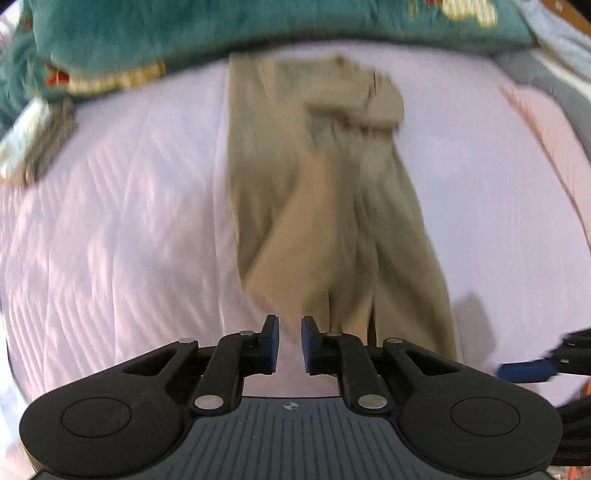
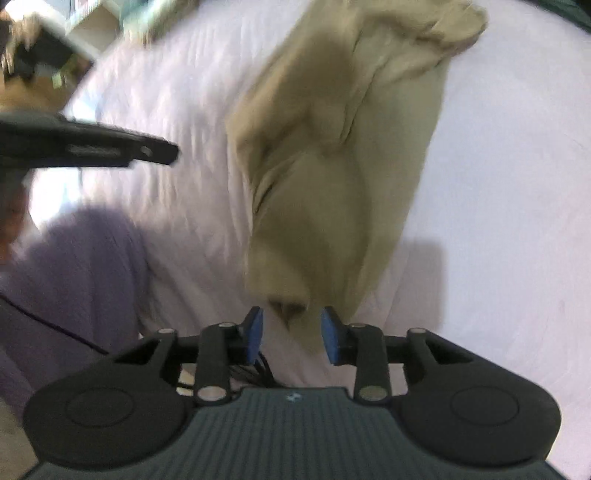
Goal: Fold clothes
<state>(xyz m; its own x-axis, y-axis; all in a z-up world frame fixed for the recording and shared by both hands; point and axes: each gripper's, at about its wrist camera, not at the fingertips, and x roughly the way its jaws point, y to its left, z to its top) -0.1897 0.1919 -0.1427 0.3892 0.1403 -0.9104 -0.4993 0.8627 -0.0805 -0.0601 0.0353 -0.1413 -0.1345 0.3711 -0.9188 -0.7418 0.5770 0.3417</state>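
Observation:
Khaki trousers (image 1: 325, 177) lie lengthwise on a pale pink quilted bedspread (image 1: 110, 221), waistband far, leg ends near me. One leg is folded over with a flap near the left gripper (image 1: 290, 332), which is open with a narrow gap and holds nothing, just short of the leg end. In the right wrist view the trousers (image 2: 332, 166) are rumpled, and a leg hem (image 2: 288, 306) hangs just ahead of the open right gripper (image 2: 291, 328), between its blue pads, not clamped. The left gripper's body (image 2: 92, 147) shows at left there.
Teal embroidered pillows (image 1: 221, 26) line the far edge of the bed. A folded patterned cloth (image 1: 33, 140) lies at far left. A lavender-clad person (image 2: 74, 277) stands at the bed's near left edge. The right gripper's blue pad (image 1: 524, 371) shows at the right edge.

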